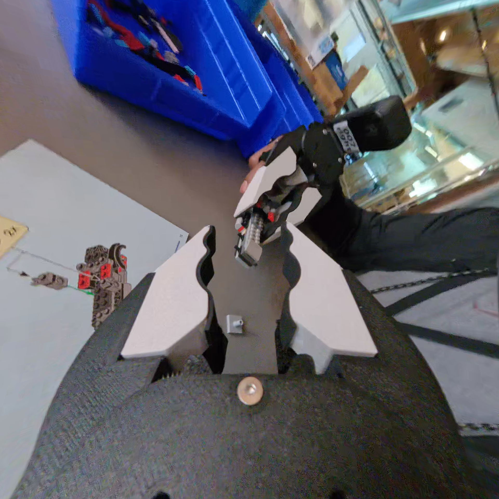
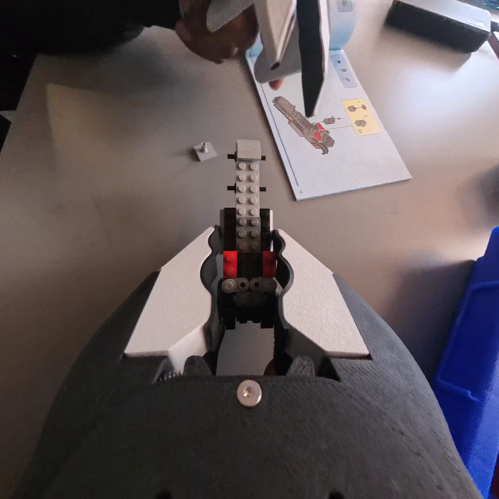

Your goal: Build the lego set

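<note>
Lego build [image 2: 248, 243] sits clamped in the right gripper [image 2: 247, 270], its fingers [image 2: 178, 305] pressed against the black and red rear section, with the long grey studded neck projecting forward, unsupported, above the tabletop [image 2: 108, 216]. In the left wrist view the build hangs nose-down, close to the surface.

Left gripper [image 1: 248, 270] is empty, fingers [image 1: 175, 291] wide apart. A small grey plate with a pin [image 1: 233, 324] lies loose on the tabletop between them (pin uppermost, as seen from the right wrist view). The manual [image 2: 337, 151] lies open to the right of the build; the blue bin [image 1: 167, 70] of spare parts stands well apart.

Risks noted, as judgement:

1. The plate is thin and flat. Fingers closing from this wide stance may pinch an edge and flick it away, or tip it onto its pin.
2. The pin offers a poor hold; a grip there could let the part rotate, so it reaches the build misaligned.
3. The neck is held only at its root. Pressing a part onto the far end could lever it off, or pivot the build within the right fingers.
4. The build's nose is near the surface; any dip of the right hand may knock it on the tabletop or strike the loose plate.
5. The left view is sharply tilted, so approach alignment is uncertain.
</note>
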Available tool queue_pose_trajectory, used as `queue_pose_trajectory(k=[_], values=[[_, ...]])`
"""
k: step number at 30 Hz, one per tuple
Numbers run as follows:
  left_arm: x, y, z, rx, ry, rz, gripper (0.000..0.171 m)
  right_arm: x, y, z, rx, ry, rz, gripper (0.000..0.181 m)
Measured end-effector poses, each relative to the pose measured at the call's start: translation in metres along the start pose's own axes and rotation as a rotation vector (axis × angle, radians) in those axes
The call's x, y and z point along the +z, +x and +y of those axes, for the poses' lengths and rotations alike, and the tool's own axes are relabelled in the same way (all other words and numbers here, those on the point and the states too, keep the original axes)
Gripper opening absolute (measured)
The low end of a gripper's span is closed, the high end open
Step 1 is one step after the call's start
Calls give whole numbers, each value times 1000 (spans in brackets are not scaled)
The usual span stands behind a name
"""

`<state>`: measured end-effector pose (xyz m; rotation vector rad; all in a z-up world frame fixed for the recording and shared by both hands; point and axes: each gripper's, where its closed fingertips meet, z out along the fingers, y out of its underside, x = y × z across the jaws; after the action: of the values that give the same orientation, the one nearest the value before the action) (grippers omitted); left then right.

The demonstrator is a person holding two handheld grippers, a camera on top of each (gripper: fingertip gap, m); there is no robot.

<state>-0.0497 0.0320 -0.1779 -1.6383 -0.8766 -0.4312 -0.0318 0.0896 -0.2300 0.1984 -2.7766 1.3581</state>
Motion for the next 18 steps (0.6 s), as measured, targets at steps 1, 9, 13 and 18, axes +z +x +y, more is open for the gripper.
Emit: queue_pose_trajectory(k=[1,9,13,18], values=[[1,-3,1,-39,4,-2,50,0,1,0,1,-2,7,41],[16,-11,14,-209,-13,24,50,-3,14,-5,6,-15,106,41],[17,-11,15,-231,-8,37,50,-4,14,-9,-1,-4,124,40],[20,-10,15,-261,-3,68,48,-3,16,-7,-13,-17,141,40]])
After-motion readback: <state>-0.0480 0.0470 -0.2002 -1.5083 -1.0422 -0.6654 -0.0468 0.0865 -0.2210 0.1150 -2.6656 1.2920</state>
